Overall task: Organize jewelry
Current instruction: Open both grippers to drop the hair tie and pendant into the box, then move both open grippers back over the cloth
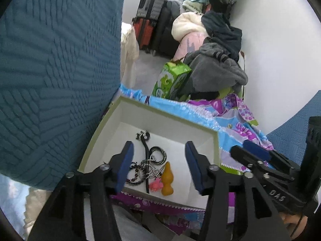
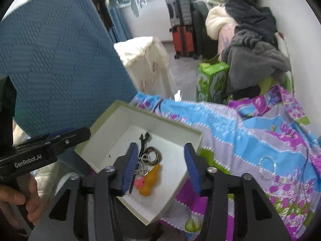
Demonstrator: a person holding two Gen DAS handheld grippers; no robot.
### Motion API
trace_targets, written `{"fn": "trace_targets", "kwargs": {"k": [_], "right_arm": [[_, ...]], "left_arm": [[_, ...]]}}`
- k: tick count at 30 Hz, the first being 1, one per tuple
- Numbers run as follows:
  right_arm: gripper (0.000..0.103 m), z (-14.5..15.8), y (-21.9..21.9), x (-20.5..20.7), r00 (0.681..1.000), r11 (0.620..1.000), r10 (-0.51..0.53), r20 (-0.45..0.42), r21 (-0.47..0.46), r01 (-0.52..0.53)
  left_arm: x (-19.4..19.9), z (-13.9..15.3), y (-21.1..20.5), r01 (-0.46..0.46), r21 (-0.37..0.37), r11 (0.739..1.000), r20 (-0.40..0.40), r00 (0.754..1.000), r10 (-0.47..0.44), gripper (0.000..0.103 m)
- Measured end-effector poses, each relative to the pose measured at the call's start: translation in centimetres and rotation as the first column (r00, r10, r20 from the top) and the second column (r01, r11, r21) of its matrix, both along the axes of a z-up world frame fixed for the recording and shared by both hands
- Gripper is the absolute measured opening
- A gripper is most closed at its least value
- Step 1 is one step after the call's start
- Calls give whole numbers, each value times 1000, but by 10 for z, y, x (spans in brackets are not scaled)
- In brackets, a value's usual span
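The box (image 2: 140,118) is showing white inside walls and a pale olive-green rim. In it, the gourd-shaped charm (image 2: 151,179) is glowing mustard yellow beside a coral-pink trinket (image 2: 139,182), a black-and-white beaded chain (image 1: 149,165), a striped dark bangle (image 2: 153,156) and a black strap (image 1: 145,150). The bedsheet (image 2: 250,132) is running in sky-blue, lilac, magenta and lime bands with white zigzag edging and purple flowers. The quilted cushion (image 1: 56,70) is showing teal with a ribbed herringbone texture. Both grippers' fingers (image 1: 125,166) are wearing royal-blue pads on black frames.
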State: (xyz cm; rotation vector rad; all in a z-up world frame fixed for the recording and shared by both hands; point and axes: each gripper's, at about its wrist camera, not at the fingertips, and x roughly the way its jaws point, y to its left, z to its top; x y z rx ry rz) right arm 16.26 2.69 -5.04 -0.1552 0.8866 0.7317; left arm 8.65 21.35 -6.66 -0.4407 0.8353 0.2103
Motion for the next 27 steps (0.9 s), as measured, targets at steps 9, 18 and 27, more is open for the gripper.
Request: {"fn": "trace_targets", "kwargs": {"k": [9,18,27], "right_arm": [[66,63,-50,-13,987,996,-78,142,63,70],[71,93,-102,-24,960,986,-160,228,88,143],[72,92,-164,-25,935,962,-270,229,95,255]], "left_arm": [[-4,44,-33,30,58,998,104,994,-36,78],[4,66,-75,88,87,992,142,985,-100,82],[20,62,-129,183,100,978,123,973,-195,82]]}}
